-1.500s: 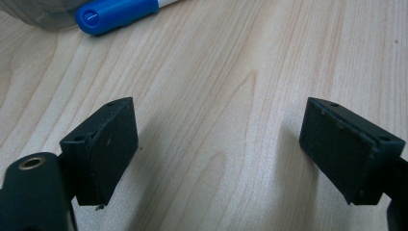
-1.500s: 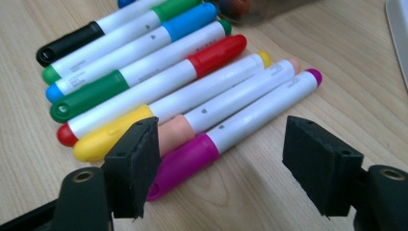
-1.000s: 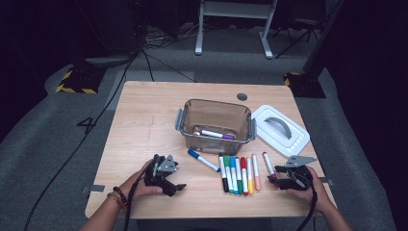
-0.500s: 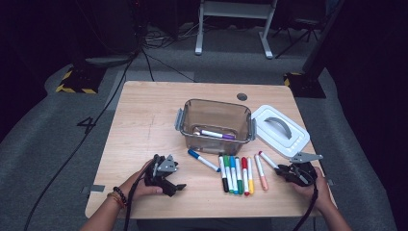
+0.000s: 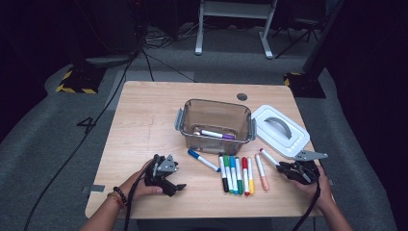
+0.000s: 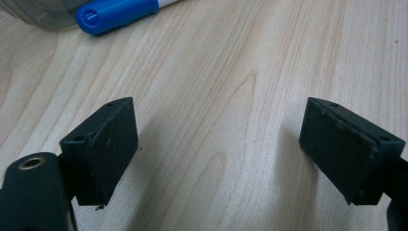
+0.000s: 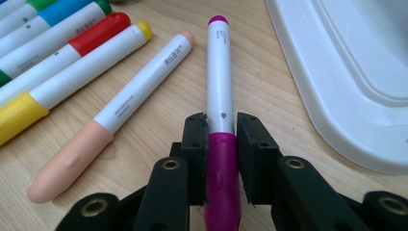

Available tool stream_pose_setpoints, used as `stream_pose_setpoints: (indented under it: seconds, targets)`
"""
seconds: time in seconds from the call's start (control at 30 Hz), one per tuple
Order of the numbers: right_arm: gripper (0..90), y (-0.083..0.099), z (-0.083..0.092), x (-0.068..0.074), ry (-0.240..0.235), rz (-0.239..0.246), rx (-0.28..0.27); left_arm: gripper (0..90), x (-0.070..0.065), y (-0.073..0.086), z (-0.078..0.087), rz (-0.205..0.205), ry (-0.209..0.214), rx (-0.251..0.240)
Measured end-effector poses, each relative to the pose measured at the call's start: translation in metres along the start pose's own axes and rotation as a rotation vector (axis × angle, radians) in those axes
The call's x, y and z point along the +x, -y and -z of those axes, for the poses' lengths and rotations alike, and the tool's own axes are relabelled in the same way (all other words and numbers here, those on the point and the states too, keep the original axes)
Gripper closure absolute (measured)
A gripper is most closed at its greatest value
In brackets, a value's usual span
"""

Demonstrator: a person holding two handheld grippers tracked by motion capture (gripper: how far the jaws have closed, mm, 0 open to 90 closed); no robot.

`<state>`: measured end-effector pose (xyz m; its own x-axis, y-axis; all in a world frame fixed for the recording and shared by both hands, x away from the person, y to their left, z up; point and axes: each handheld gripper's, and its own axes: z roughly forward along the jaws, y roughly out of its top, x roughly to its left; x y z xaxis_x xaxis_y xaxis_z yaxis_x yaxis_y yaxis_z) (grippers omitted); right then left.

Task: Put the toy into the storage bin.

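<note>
My right hand-held gripper (image 7: 220, 159) was closed tight on a magenta marker (image 7: 219, 82), its two black pads pressing the barrel from both sides just where the magenta cap met the white body. The marker lay flat on the desk (image 5: 144, 120), running straight away from the jaws toward twelve o'clock in the right gripper view. A second earlier those jaws stood partly open over this marker; they had just been closing, with the marker between them, and now gripped it.

In the high view, my right hand-held gripper (image 5: 288, 169) sat near the desk's front right corner, with the marker (image 5: 268, 157) reaching out from it toward ten o'clock. The white lid (image 5: 280, 131) lay just beside it at twelve o'clock. A peach marker (image 7: 115, 110) lay just beside the held one at nine o'clock.

My left hand-held gripper (image 6: 219, 149) rested on the bare desk, holding nothing, with a clear gap between its pads, as a second before. A blue marker (image 6: 118, 13) lay beyond it at eleven o'clock.
</note>
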<state>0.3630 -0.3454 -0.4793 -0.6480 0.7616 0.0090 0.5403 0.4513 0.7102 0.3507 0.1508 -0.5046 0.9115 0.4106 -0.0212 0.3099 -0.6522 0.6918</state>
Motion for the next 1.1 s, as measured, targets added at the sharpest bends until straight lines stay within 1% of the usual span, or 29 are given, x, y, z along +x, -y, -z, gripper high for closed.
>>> stream_pose_setpoints:
  seconds: [0.1, 0.23, 0.3, 0.4, 0.53, 0.7, 0.83, 0.9, 0.97, 1.1]
  targets:
    - [75.0, -0.003, 0.005, -0.004, -0.034, -0.029, -0.038, 13.8, 0.000, 0.000, 0.000, 0.000, 0.000, 0.000]
    - [75.0, -0.008, 0.014, -0.009, -0.028, -0.035, -0.081, 13.8, 0.000, 0.000, 0.000, 0.000, 0.000, 0.000]
    - [75.0, -0.013, 0.019, -0.010, -0.023, -0.020, -0.093, 13.8, 0.000, 0.000, 0.000, 0.000, 0.000, 0.000]
    - [75.0, -0.022, 0.025, -0.011, -0.013, 0.011, -0.094, 13.8, 0.000, 0.000, 0.000, 0.000, 0.000, 0.000]
    - [75.0, -0.039, 0.034, -0.013, -0.003, 0.038, -0.123, 13.8, 0.000, 0.000, 0.000, 0.000, 0.000, 0.000]
    - [75.0, -0.062, 0.048, -0.017, 0.000, 0.064, -0.177, 13.8, 0.000, 0.000, 0.000, 0.000, 0.000, 0.000]
    - [75.0, -0.087, 0.059, -0.018, 0.001, 0.096, -0.221, 13.8, 0.000, 0.000, 0.000, 0.000, 0.000, 0.000]
    - [75.0, -0.100, 0.062, -0.017, 0.009, 0.108, -0.238, 13.7, 0.000, 0.000, 0.000, -0.001, 0.001, 0.002]
    - [75.0, -0.114, 0.064, -0.016, -0.005, 0.120, -0.259, 13.6, 0.000, 0.000, 0.000, -0.002, 0.001, 0.002]
    - [75.0, -0.142, 0.061, -0.009, -0.018, 0.160, -0.270, 13.7, 0.000, 0.000, 0.000, -0.002, 0.001, 0.001]
